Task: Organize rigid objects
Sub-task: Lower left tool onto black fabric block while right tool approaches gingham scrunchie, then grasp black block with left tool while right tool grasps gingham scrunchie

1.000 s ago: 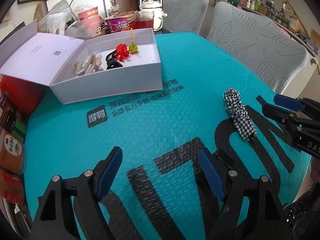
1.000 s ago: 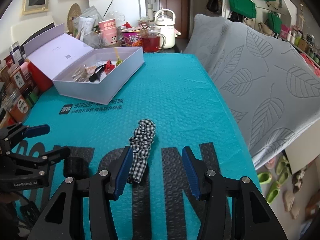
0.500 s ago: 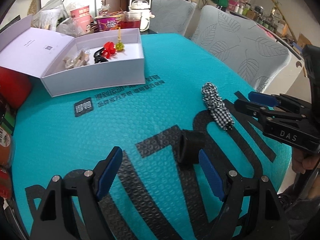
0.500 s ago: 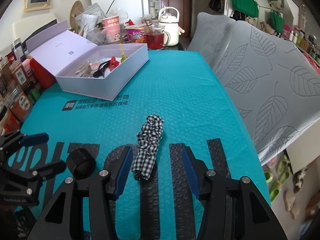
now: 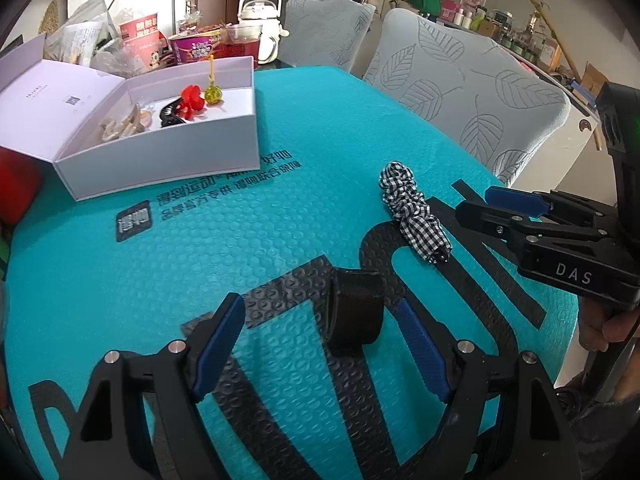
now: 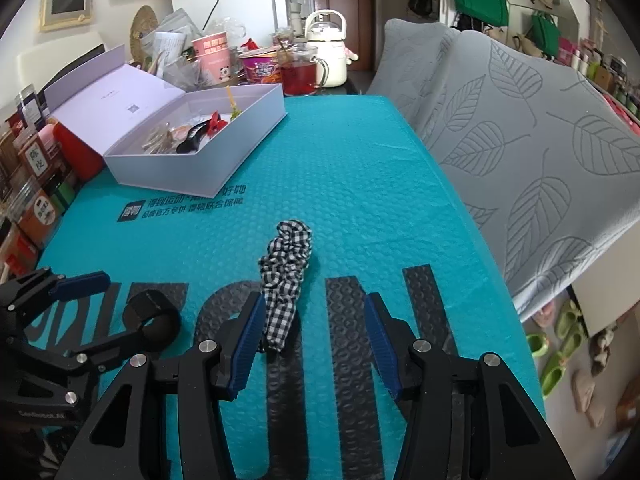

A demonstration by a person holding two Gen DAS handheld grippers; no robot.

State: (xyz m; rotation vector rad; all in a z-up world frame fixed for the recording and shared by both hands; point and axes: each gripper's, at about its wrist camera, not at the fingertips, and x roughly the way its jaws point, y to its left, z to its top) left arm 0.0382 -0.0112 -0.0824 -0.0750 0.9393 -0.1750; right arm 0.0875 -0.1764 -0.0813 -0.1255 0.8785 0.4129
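- Box (image 5: 168, 168), white card with its lid folded back, sits at the far left of the tabletop (image 5: 280, 208) and already holds a few hair clips.
- Black band (image 5: 354, 312), a stiff ring standing on edge, lies between the left gripper (image 5: 320, 336)'s jaws, which are apart and not pressing it; closing squarely across its flat sides should keep it from rolling.
- Checked scrunchie (image 6: 286, 276), soft gathered cloth, lies by the right gripper (image 6: 312, 344), jaws apart and empty.
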